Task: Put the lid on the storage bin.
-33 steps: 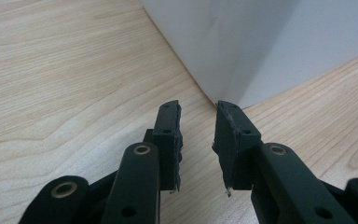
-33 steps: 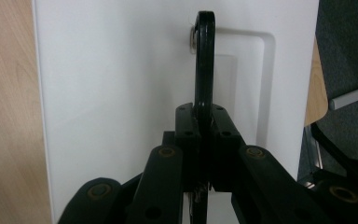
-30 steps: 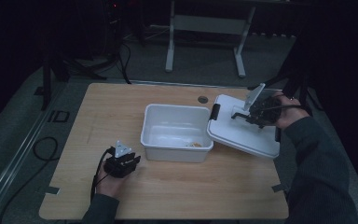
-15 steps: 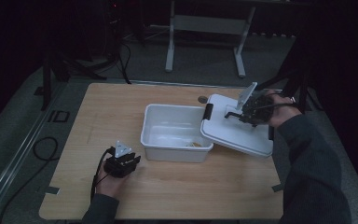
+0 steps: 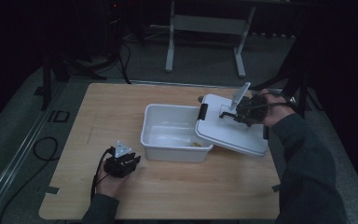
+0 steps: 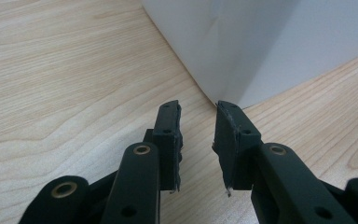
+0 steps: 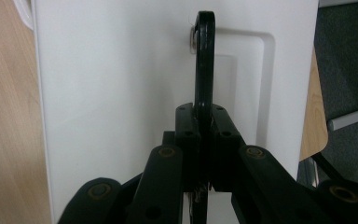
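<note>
On the wooden desk [image 5: 121, 116] stands an open white bin [image 5: 168, 140]. The white lid [image 5: 233, 133] lies tilted over its right rim. The right claw [image 7: 204, 116] is closed on the lid's black handle [image 7: 204, 56]. The left claw [image 6: 198, 135], slightly open and holding nothing, rests just beside the bin's corner.

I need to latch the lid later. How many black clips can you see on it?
2: one clip on the lid's left end over the bin, one at its right end. Others may be hidden.
</note>
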Tool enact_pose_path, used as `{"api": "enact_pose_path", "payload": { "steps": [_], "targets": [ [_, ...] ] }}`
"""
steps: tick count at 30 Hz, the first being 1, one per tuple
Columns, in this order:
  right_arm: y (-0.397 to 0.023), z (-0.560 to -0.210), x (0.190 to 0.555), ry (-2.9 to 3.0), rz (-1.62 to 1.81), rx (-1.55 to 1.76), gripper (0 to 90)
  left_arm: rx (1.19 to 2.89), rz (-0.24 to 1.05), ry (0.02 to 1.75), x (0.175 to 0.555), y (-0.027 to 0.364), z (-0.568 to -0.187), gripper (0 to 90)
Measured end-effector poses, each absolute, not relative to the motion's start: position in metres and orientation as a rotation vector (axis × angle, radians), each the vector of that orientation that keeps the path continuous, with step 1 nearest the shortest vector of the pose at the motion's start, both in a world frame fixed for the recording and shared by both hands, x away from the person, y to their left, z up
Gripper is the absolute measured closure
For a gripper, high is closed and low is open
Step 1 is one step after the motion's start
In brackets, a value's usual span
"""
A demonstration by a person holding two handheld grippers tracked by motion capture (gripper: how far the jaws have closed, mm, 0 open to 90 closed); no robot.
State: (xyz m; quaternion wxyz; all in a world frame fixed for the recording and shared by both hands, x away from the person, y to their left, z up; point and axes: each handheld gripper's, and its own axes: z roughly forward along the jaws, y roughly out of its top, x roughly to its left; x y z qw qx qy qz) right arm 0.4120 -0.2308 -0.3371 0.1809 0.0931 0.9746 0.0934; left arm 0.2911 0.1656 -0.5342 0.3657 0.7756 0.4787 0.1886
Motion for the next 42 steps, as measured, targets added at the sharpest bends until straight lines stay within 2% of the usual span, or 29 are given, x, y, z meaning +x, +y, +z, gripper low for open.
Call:
{"api": "enact_pose_path", "payload": {
  "steps": [42],
  "targets": [
    [-0.177,-0.336,0.413,2.77,0.293,0.147,84.5,1.986,0.489,1.237,0.291,0.168,-0.533,70.7]
  ]
}}
